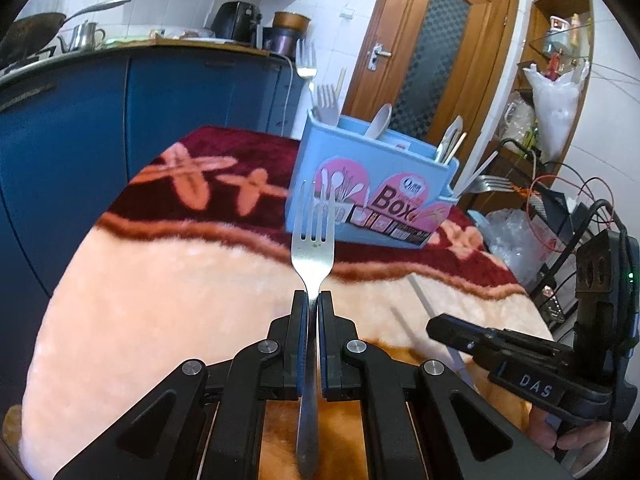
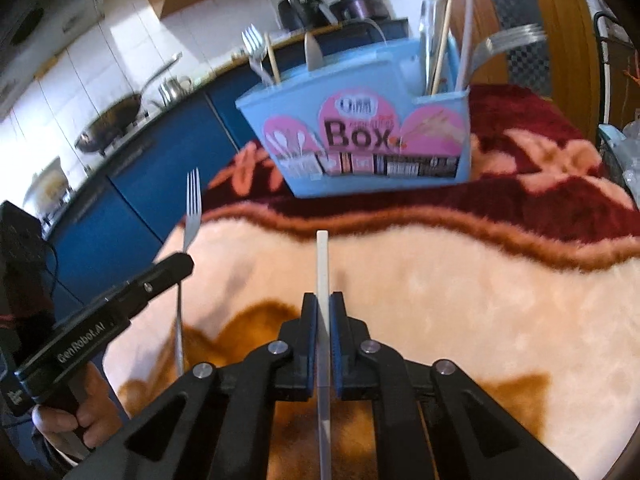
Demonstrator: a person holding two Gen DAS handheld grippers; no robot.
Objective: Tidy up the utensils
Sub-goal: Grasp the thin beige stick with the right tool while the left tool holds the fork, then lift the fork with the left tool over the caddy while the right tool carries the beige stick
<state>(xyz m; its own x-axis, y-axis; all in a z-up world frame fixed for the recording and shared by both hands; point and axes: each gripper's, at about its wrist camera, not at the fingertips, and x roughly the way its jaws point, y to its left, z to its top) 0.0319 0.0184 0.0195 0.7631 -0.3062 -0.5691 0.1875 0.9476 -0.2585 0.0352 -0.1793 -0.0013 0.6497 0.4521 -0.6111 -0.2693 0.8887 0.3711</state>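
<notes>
- Left wrist view: the left gripper (image 1: pixel 313 300) is clamped on a metal fork (image 1: pixel 312 248), pads pressing the neck just below the tines. The fork points away from the camera with its tines toward the far side, and its handle runs back between the gripper arms.
- Right wrist view: the right gripper (image 2: pixel 324 304) is closed on a pale chopstick (image 2: pixel 322 264), which sticks out forward past the fingertips and runs back between the arms.
- A blue utensil box (image 1: pixel 372 184) with pink labels stands on the far part of the worktop, on the dark red band of a plush blanket (image 1: pixel 160 280) that covers the worktop (image 2: pixel 480 320).
- In the box's left compartment stand forks (image 1: pixel 327 100) and a light stick; a white spoon (image 1: pixel 380 120) leans in the middle; on the right are more chopsticks and spoons (image 1: pixel 450 140).
- One fork (image 2: pixel 504 40) leans out over the box's right edge, tines outward.
- Both held utensils hang above the pale near part of the blanket, well short of the box.
- Seen from the right wrist, the left gripper (image 2: pixel 172 268) with its fork (image 2: pixel 192 208) is at the left; from the left wrist, the right gripper (image 1: pixel 436 326) is at the right.
- Behind, a blue kitchen cabinet (image 1: pixel 80 140) carries a wok (image 2: pixel 112 124) and kettle; a wooden door (image 1: pixel 432 52) is at far right.
</notes>
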